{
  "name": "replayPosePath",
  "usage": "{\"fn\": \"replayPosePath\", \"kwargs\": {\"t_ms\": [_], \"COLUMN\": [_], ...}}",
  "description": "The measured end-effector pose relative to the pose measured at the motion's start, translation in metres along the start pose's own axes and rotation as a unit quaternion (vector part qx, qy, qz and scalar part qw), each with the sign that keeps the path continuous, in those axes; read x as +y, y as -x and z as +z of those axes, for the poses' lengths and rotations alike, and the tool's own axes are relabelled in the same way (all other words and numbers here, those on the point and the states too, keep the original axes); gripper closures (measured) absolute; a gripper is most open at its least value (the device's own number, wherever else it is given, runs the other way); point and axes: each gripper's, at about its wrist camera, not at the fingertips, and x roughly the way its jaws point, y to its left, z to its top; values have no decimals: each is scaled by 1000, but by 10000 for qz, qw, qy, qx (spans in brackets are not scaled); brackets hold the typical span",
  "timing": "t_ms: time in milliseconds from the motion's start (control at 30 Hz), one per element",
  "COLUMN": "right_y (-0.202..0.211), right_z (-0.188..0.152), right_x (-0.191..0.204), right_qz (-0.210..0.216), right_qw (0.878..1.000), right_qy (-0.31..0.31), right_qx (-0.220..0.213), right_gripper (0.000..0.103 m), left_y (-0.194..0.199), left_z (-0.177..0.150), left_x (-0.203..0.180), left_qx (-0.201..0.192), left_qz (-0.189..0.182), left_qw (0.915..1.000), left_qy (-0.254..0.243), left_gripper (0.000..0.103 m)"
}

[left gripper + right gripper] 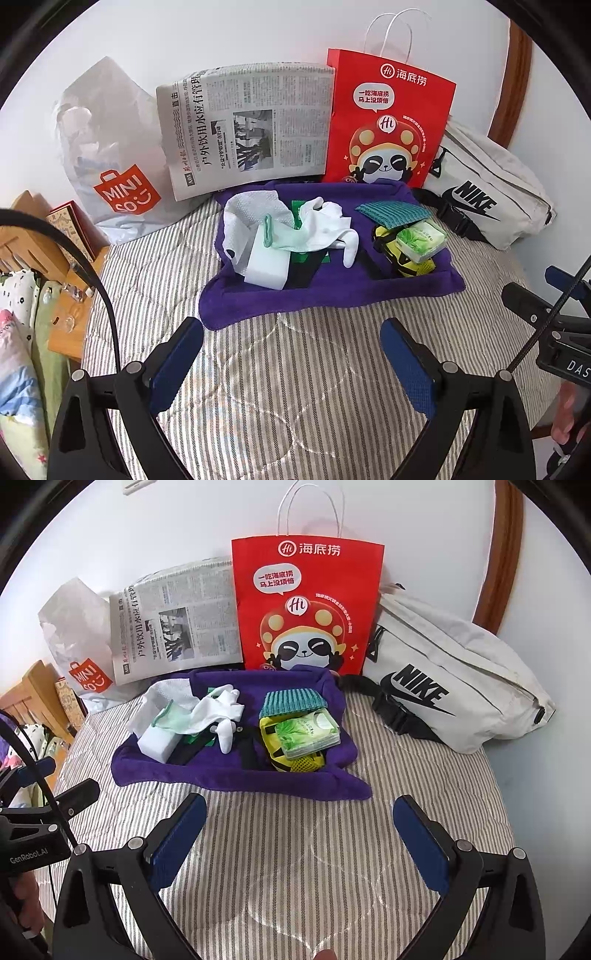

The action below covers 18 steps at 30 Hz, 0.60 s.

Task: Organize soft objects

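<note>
While both hand-held grippers hover over the striped bed cover [295,387], neither grasps anything: the left hand-held gripper [291,365] has its blue pads spread wide, and the right hand-held gripper [299,843] is released the same way.

The soft objects sit ahead of both, piled on a purple towel [332,295] spread on the bed. On its left half lie a white textured cloth [243,218], a white sponge block [267,264], a pale green glove [284,236] and a white sock [340,229]; on the right half a teal ribbed cloth [291,699] lies just behind a green tissue pack [308,733], which rests on a yellow mesh item [306,762].

Behind the towel, leaning on the wall, stand a folded newspaper [247,125], a red paper bag [388,122] and a white Nike waist bag [450,675], with a Miniso plastic bag [110,162] at the far left.

Only the left view shows the wooden headboard [22,236] with a small patterned box [70,229] clearly, plus pastel bedding [18,350] beside the bed (the right view catches only the edge). The right view gives the Nike bag whole and shows the other gripper's black body at its left edge.
</note>
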Motion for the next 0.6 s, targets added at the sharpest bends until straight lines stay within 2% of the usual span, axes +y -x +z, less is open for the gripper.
{"fn": "replayPosePath", "kwargs": {"t_ms": [600], "right_y": [1], "right_z": [0], "right_x": [2], "right_qz": [4], "right_qw": [10000], "right_qy": [17], "right_qx": [15], "right_gripper": [2], "left_y": [-1], "left_z": [1], "left_x": [2], "left_qx": [21], "left_qz": [21], "left_qw": [10000], "left_qy": [8], "left_gripper": [6]}}
